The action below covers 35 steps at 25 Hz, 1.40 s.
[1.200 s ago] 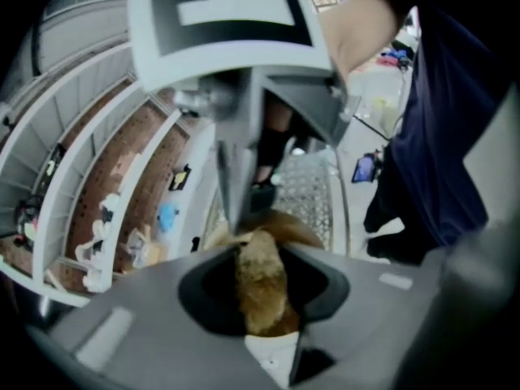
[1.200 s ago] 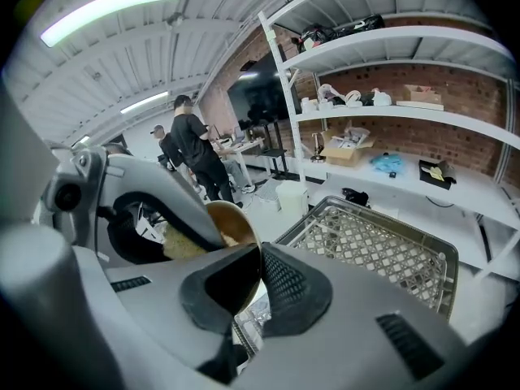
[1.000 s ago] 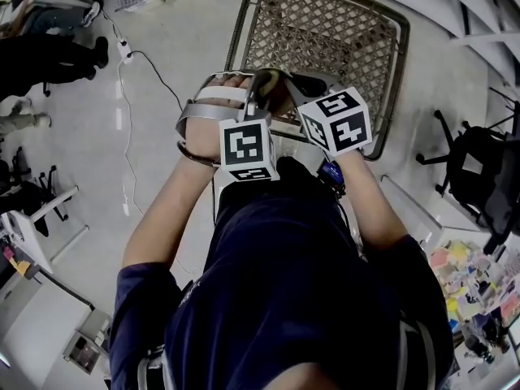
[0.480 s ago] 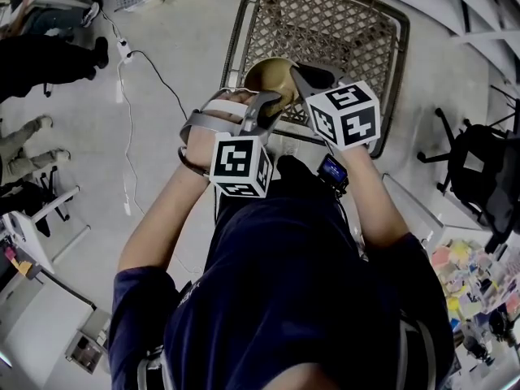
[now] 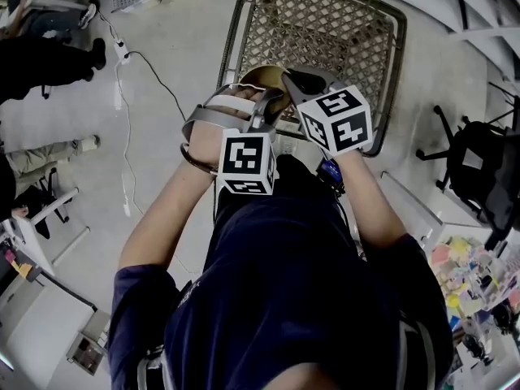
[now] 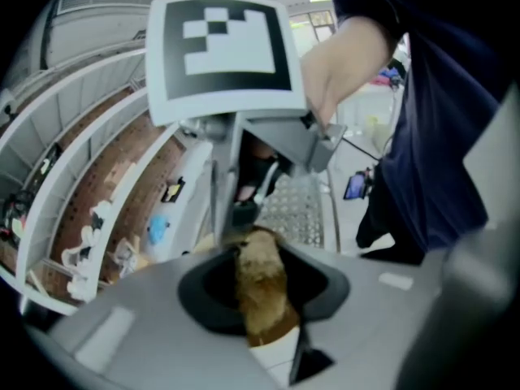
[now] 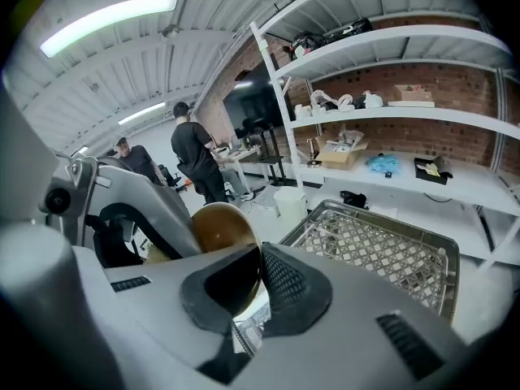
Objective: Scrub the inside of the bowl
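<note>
I read bowl (image 7: 221,226) as glossy golden brown. Sponge (image 6: 258,258) fuzzy tan, darker brown at base. Left hand-held gripper (image 6: 264,295) and right hand-held gripper (image 7: 258,287): grey bodies, black pads (image 7: 296,291), dimpled texture on that one. Marker cubes (image 5: 335,120) white with black squares. Basket (image 5: 325,31) dull metal, diamond lattice. Shirt (image 5: 292,283) dark navy. Floor (image 5: 179,31) pale grey. Wall (image 7: 455,80) red-brown brick, shelves (image 7: 406,112) white.

Your left gripper (image 5: 270,104), with its brown scouring pad (image 6: 260,287), has shifted nearer you and tilted since a second ago. More of the golden inside of the bowl (image 5: 260,78) shows beyond it. At far left, a bystander's shoe (image 5: 85,144) has stepped rightward.
</note>
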Each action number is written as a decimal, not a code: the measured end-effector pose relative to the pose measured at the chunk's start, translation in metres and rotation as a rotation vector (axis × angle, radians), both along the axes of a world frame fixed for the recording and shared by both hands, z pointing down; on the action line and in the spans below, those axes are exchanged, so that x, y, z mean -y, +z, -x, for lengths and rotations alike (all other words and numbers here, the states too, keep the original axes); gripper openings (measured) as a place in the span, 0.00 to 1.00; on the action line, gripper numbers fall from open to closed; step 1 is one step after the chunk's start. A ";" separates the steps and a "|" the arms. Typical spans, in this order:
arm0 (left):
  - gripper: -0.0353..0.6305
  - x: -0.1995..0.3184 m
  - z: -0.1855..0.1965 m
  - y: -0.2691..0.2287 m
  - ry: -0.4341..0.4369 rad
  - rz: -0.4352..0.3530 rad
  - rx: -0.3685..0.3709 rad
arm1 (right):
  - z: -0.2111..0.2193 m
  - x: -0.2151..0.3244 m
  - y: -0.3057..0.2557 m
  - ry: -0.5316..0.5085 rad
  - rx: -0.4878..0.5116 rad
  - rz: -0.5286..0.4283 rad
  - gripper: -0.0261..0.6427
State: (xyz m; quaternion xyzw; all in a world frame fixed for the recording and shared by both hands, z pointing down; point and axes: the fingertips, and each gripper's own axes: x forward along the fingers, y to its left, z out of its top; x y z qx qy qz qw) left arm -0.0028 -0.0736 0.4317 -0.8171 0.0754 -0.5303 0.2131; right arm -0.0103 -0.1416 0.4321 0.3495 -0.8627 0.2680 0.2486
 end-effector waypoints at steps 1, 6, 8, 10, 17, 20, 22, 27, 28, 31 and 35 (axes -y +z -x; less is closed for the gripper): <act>0.20 0.000 0.001 0.001 0.001 0.008 0.003 | -0.003 0.001 0.000 0.006 -0.001 -0.002 0.06; 0.20 -0.008 0.025 0.008 0.013 0.042 0.078 | -0.016 0.007 0.001 0.016 -0.034 -0.021 0.06; 0.20 -0.002 0.036 0.005 0.001 -0.005 0.126 | -0.014 0.005 0.004 0.004 -0.044 -0.022 0.06; 0.20 0.007 0.042 0.001 0.011 -0.075 0.168 | -0.010 0.001 0.006 -0.010 -0.050 -0.019 0.06; 0.20 0.026 0.023 -0.018 0.102 -0.212 0.156 | 0.005 -0.006 0.005 -0.061 -0.035 -0.003 0.06; 0.20 0.032 0.022 -0.018 0.135 -0.262 0.185 | 0.009 -0.005 0.004 -0.070 -0.036 -0.002 0.06; 0.20 0.031 0.024 -0.017 0.107 -0.240 0.186 | 0.007 -0.004 0.003 -0.074 -0.034 -0.003 0.06; 0.20 0.026 0.045 -0.007 0.031 -0.184 0.252 | 0.000 0.004 -0.001 -0.045 -0.037 -0.021 0.06; 0.20 0.021 0.048 -0.004 0.019 -0.154 0.250 | -0.002 0.005 -0.001 -0.041 -0.039 -0.024 0.06; 0.20 0.000 0.043 0.001 0.001 -0.051 0.198 | -0.006 0.005 -0.002 -0.034 -0.046 -0.026 0.06; 0.20 -0.019 0.023 0.004 0.002 0.032 0.098 | -0.006 0.002 -0.003 -0.027 -0.040 -0.025 0.06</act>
